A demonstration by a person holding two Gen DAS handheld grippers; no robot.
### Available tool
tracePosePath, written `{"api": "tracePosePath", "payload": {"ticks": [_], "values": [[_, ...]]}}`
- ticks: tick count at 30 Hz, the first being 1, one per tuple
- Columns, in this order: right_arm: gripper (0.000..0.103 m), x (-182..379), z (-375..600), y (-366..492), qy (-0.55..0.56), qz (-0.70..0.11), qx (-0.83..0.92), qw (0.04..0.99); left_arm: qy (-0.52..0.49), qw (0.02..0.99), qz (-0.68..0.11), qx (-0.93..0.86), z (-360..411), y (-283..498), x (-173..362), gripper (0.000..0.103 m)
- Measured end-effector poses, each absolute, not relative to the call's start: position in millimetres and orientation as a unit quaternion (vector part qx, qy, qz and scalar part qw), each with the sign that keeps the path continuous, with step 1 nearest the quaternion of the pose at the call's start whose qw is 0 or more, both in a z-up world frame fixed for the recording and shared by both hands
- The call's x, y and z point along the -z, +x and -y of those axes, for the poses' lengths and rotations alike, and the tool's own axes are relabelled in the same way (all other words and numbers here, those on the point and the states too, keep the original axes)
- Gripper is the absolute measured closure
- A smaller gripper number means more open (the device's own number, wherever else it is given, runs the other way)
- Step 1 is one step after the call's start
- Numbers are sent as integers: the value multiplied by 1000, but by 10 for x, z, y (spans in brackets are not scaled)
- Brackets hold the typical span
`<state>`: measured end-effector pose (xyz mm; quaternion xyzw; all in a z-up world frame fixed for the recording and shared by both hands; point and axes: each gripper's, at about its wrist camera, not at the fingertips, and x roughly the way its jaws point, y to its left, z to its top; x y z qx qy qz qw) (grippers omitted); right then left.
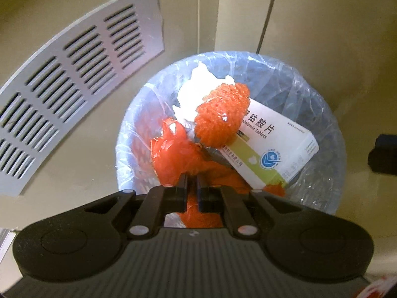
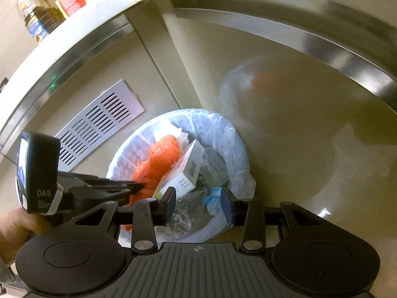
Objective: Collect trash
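Observation:
A round bin (image 1: 320, 114) lined with clear plastic holds a white medicine box (image 1: 278, 149), an orange foam net (image 1: 220, 114), crumpled white tissue (image 1: 196, 87) and a thin orange plastic bag (image 1: 171, 149). My left gripper (image 1: 192, 181) points down into the bin, shut on the orange bag's film. From the right wrist view it (image 2: 139, 186) reaches in from the left. My right gripper (image 2: 198, 201) hovers open over the near rim of the bin (image 2: 116, 164). Crumpled clear wrap and a blue scrap lie below it, and nothing is pinched. The box (image 2: 188, 171) and net (image 2: 165, 152) show there too.
The bin stands on a beige floor against cabinet fronts. A grey vent grille (image 1: 69, 74) is set in the plinth at left, also the grille (image 2: 99, 124). A counter edge with bottles (image 2: 42, 7) runs above. A hand (image 2: 15, 226) holds the left gripper.

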<state>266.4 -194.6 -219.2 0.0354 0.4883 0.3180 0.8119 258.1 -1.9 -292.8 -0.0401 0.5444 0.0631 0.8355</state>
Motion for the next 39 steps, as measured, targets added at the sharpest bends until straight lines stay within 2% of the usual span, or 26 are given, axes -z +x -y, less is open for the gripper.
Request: {"api": "tracePosePath", "payload": {"ticks": [3,5,8,10,15,17,21,27,32,39], "values": [[63,2147,1943,2612,34,-490,-327,808,-47,843,-531,-74,19,2476,2753,92],[63,2129,1942,2595,36,-492,-332,804,-49,847,-523,-83,32,2406,2629,85],[61,2058,1970,2553,40,-492,-341,800,-57,854,-509,-91,59,2268,2421,85],[50,1997,1998,2516,40,-487,-346,801,-64,861,-496,-95,71,2144,2255,84],[44,1778,2065,2376,40,-477,-349,805,-79,869,-476,-106,146,1839,1814,72],[42,1663,2098,2303,39,-477,-344,808,-79,872,-471,-107,199,1713,1618,62],[36,1400,2177,2117,47,-470,-336,815,-70,880,-459,-100,276,1473,1236,61],[35,963,2244,1641,40,-450,-310,836,-61,887,-450,-89,326,1061,729,60],[35,670,2247,1125,49,-450,-289,844,-46,893,-440,-79,351,580,414,48],[34,265,2272,399,54,-442,-276,852,-51,899,-432,-47,351,-110,95,46]]}}
